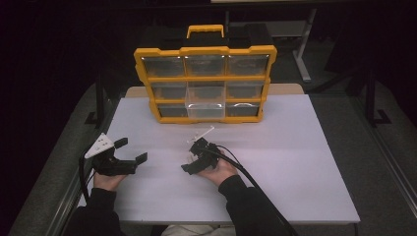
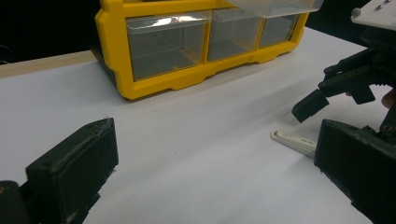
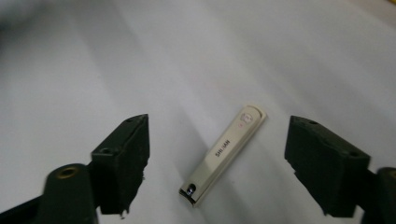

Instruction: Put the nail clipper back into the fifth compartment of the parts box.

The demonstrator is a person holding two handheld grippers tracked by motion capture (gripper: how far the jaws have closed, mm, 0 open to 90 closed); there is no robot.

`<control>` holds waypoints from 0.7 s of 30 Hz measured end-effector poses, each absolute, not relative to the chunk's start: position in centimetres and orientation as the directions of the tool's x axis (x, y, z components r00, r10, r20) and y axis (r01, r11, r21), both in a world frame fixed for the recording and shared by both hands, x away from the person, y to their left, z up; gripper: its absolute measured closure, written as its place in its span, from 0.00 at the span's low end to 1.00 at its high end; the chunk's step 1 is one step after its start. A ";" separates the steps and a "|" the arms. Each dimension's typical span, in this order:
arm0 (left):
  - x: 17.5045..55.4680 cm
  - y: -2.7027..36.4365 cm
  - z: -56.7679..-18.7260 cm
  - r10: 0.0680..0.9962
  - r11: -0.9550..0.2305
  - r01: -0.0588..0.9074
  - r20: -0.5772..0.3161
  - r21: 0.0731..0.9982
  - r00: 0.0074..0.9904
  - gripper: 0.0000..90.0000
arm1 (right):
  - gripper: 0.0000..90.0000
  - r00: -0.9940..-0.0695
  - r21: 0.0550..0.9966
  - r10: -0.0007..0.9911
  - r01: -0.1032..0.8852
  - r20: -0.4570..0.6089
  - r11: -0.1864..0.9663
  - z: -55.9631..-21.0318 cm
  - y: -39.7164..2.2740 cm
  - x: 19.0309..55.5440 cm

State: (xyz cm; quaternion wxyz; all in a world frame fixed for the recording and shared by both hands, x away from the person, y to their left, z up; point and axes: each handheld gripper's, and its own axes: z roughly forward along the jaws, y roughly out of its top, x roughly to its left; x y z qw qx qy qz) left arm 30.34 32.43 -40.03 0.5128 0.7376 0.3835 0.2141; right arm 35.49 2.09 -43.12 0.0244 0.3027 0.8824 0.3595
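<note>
**Nail clipper on table, between open jaws**

Item: cream nail clipper (image 3: pixel 224 154), lying flat on the white table (image 1: pixel 295 162), untouched. Right gripper (image 3: pixel 217 163) points down over it, jaws apart on either side, clear of the clipper. Left gripper (image 1: pixel 129 152) rests near the table's left edge, jaws wide, holding nothing. Behind: yellow drawer organizer (image 1: pixel 205 78), middle bottom drawer (image 1: pixel 205 110) pulled out.
</note>
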 end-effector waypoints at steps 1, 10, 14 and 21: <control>30.3 32.4 -40.0 0.785 -0.180 0.346 -0.077 0.921 0.614 0.00 | 0.27 -0.816 0.649 0.552 0.517 0.175 0.558 -43.1 2.1 35.5; 30.3 32.4 -40.0 0.786 -0.180 0.345 -0.077 0.921 0.614 0.00 | 0.51 -0.811 0.630 0.569 0.516 0.139 0.581 -43.5 2.5 35.2; 30.3 32.5 -40.0 0.785 -0.172 0.346 -0.084 0.922 0.613 0.00 | 0.63 -0.794 0.613 0.601 0.519 0.087 0.596 -43.7 2.8 35.1; 30.4 32.7 -40.0 0.786 -0.158 0.347 -0.095 0.925 0.610 0.00 | 0.84 -0.787 0.611 0.616 0.504 0.032 0.611 -43.7 2.8 34.9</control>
